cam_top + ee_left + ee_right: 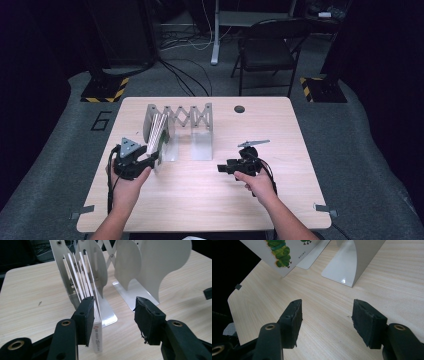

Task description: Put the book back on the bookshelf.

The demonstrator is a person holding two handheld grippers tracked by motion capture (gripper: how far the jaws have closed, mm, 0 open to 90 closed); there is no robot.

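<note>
A grey metal expanding rack stands on the wooden table. Several thin white books lean in its left bay. One white book stands with its spine toward my left gripper. That gripper is open: the left pad lies against the spine's side and the right pad is well clear. In the high view the left gripper points right at the rack's left end. My right gripper points left over bare table. It is open with nothing between the pads. A caterpillar book cover shows beyond it.
The rack's right bookend stands on its shiny foot plate ahead of the right gripper. A round hole sits near the table's far edge. A black folding chair and floor cables lie beyond the table.
</note>
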